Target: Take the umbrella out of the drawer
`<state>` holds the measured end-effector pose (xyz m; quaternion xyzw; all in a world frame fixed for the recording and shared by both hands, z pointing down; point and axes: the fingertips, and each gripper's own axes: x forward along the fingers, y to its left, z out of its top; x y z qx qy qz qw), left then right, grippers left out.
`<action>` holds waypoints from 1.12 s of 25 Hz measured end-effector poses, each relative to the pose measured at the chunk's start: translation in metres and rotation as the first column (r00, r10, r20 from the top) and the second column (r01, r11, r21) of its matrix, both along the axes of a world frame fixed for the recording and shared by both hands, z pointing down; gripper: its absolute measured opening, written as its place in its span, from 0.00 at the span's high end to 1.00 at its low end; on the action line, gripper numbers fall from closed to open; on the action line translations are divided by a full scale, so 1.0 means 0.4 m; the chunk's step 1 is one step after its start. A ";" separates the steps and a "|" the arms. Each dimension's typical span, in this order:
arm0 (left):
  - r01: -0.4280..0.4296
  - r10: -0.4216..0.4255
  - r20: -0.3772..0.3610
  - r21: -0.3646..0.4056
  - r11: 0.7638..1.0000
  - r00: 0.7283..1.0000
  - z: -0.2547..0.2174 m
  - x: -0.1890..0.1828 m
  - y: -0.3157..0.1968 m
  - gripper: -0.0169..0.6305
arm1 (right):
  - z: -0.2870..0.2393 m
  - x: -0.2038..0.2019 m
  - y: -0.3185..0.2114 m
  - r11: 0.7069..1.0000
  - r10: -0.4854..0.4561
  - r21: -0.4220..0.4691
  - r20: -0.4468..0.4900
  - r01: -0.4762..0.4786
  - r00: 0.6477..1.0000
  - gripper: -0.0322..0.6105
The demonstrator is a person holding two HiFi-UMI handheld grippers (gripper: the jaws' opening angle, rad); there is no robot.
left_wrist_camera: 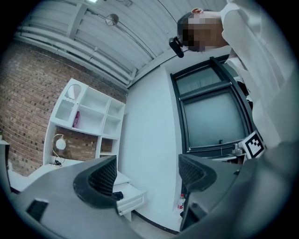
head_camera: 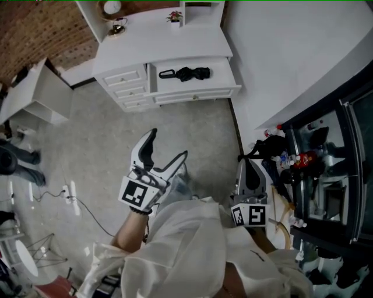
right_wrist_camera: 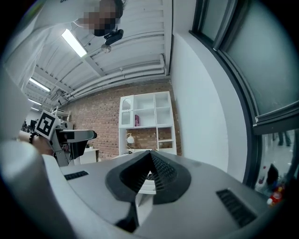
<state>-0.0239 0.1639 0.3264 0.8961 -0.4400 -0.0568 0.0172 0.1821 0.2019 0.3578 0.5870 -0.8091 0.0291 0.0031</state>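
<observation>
A black folded umbrella [head_camera: 185,73] lies in the open top drawer [head_camera: 195,88] of a white desk [head_camera: 163,43], far ahead of both grippers. In the left gripper view, the same drawer [left_wrist_camera: 127,199] shows small between the jaws, with the umbrella [left_wrist_camera: 117,195] a dark lump in it. My left gripper [head_camera: 169,143] [left_wrist_camera: 147,170] is raised over the floor, open, with nothing between its fingers. My right gripper [head_camera: 248,164] [right_wrist_camera: 150,161] hangs lower at the right, shut on nothing. It is well short of the desk.
A low white cabinet [head_camera: 36,93] stands at the left. Along the right runs a black glass-fronted unit [head_camera: 326,169] with bottles [head_camera: 304,157] beside it. Cables [head_camera: 70,195] lie on the grey floor. A lamp [head_camera: 113,10] sits on the desk. Another person's legs [head_camera: 17,157] show at far left.
</observation>
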 end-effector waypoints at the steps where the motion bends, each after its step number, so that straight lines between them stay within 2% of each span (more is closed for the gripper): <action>1: -0.002 0.002 -0.003 0.000 1.000 1.000 0.001 -0.005 -0.030 0.36 | 0.004 -0.004 -0.027 1.000 0.004 -0.005 0.002 -0.004 1.000 0.92; 15: -0.069 0.068 -0.021 -0.026 0.997 0.997 0.022 -0.084 -0.414 0.36 | 0.004 -0.109 -0.382 0.999 0.038 -0.016 -0.015 -0.039 0.999 0.92; 28: -0.107 0.105 -0.034 -0.041 0.993 0.994 0.046 -0.155 -0.622 0.36 | 0.023 -0.203 -0.591 0.999 0.047 -0.026 -0.029 -0.048 0.998 0.92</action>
